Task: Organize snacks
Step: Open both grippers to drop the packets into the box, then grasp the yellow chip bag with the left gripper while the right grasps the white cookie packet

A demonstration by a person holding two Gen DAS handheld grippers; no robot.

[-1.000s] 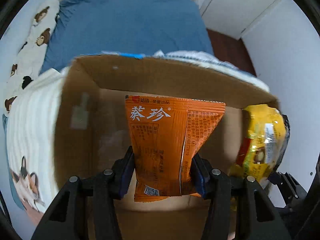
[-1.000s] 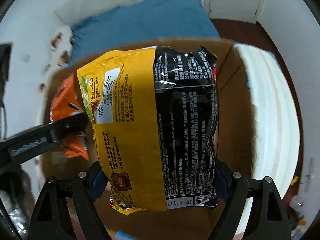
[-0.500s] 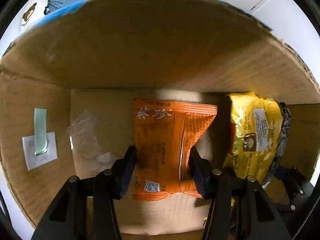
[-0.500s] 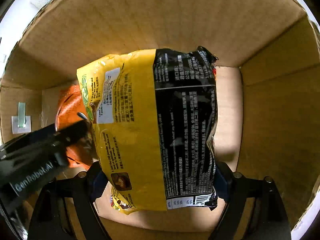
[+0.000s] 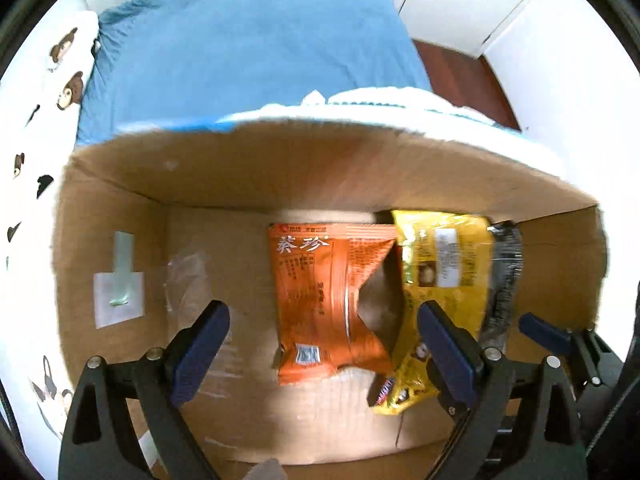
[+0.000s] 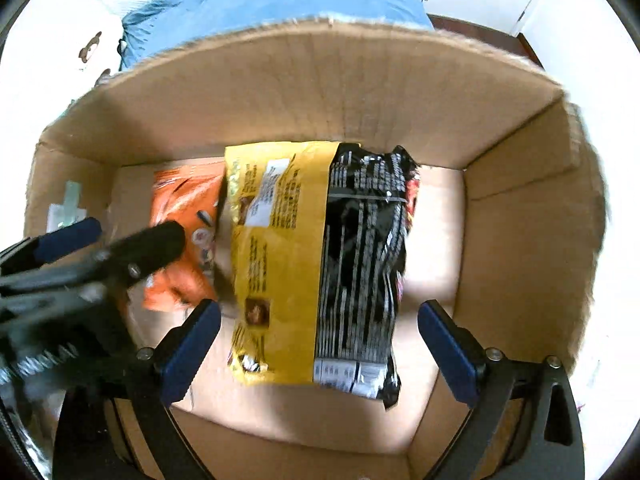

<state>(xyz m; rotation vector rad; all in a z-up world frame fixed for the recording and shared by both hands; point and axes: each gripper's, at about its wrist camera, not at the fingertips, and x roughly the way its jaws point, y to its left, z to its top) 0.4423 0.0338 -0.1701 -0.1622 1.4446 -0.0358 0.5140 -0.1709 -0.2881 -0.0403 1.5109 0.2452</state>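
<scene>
Both pairs of fingers are gaping wide, holding nothing: left gripper point(image 5: 322, 344), right gripper point(image 6: 318, 344). The orange packet point(image 5: 328, 300) and yellow bag point(image 6: 316, 264) are lying side by side mid-frame in the box point(image 6: 520, 240), apparently packed together.

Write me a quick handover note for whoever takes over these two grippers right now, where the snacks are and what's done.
Left gripper: open, holding nothing, above the box floor.
Right gripper: open, holding nothing.
Orange snack packet: lies on the floor of the cardboard box.
Yellow and black snack bag: also in the box, to the right of the orange packet, edges overlapping.
Done: both snacks are in the box.
Left: lift both grippers clear; no other snacks show in these views.
</scene>
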